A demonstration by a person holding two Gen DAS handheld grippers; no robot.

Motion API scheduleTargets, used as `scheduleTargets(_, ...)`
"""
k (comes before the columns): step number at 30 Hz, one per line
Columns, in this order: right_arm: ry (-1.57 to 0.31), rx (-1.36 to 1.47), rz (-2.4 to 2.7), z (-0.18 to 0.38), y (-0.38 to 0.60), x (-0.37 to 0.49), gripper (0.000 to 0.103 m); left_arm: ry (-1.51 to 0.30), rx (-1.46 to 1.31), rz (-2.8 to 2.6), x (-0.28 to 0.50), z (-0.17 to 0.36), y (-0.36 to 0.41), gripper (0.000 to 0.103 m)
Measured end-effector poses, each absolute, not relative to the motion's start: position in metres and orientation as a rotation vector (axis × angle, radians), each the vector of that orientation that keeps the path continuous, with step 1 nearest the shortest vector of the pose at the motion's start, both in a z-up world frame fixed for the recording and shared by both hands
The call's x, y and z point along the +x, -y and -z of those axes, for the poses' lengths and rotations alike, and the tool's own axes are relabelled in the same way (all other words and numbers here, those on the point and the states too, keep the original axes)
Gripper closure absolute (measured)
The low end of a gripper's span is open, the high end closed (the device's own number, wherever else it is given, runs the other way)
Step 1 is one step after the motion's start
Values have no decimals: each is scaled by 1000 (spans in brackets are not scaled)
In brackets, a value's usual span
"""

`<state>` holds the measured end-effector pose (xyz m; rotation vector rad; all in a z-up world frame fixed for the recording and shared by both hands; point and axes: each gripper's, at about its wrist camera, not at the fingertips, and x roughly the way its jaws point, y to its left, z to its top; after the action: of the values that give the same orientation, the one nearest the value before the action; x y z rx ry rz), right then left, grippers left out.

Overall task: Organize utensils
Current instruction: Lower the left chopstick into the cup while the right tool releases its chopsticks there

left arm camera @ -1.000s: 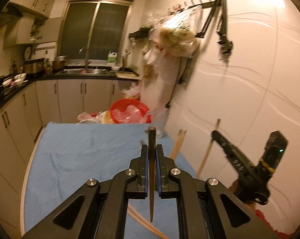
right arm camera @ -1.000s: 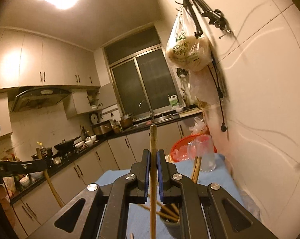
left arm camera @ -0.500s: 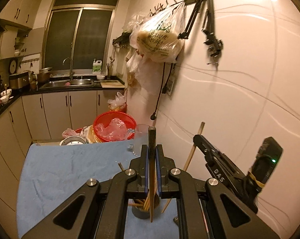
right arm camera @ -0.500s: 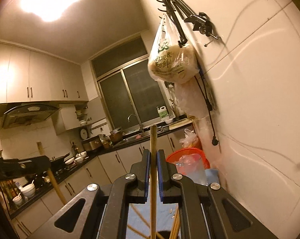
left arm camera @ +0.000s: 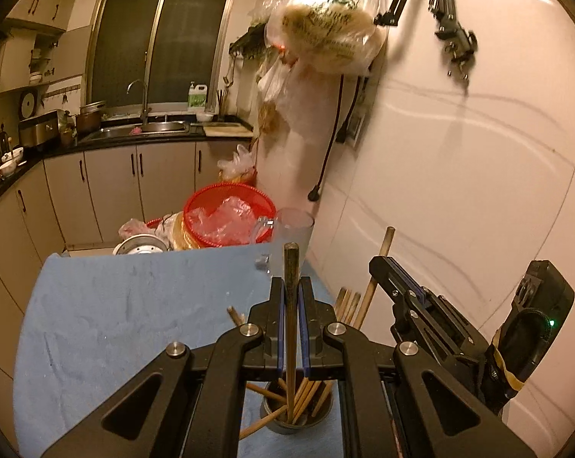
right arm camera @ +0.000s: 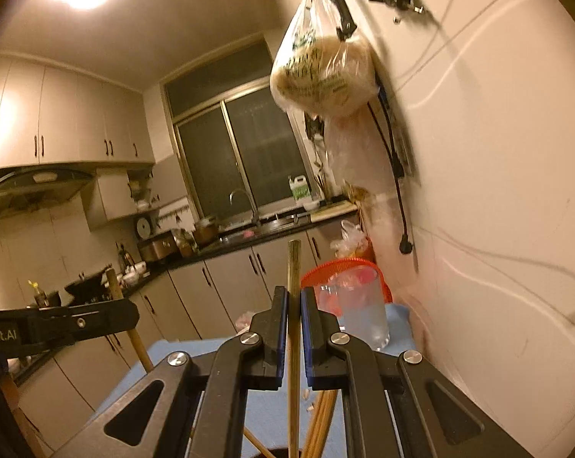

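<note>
both grippers, left gripper and right gripper, are clamping one chopstick each above the holder cup at lower centre, needing tips steered inside before release.

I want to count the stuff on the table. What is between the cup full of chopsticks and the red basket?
In the left wrist view, bare blue cloth and a clear jug lie between the cup and the red basket.

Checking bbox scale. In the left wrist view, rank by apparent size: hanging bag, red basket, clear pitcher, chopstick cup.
1. Hanging bag
2. Red basket
3. Chopstick cup and clear pitcher: look alike, not ranked; the cup is nearer and partly hidden by the left gripper.
</note>
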<state>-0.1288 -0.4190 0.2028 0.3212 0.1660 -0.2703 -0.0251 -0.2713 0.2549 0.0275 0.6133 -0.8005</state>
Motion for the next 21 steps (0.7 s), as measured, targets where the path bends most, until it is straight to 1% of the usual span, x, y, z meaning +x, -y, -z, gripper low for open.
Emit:
scheduleTargets(7,-228,299,251,-185,413,-127,96,-641,37,792,-26,-243,270,96)
scheduleTargets(16,-337,342,223,-160,416,-123,95,-691,58,759,-21,-224,272,95)
scheduleTargets(21,-367,348,216,-156,416,-126,94,-723,54,736,-20,-217,270,95)
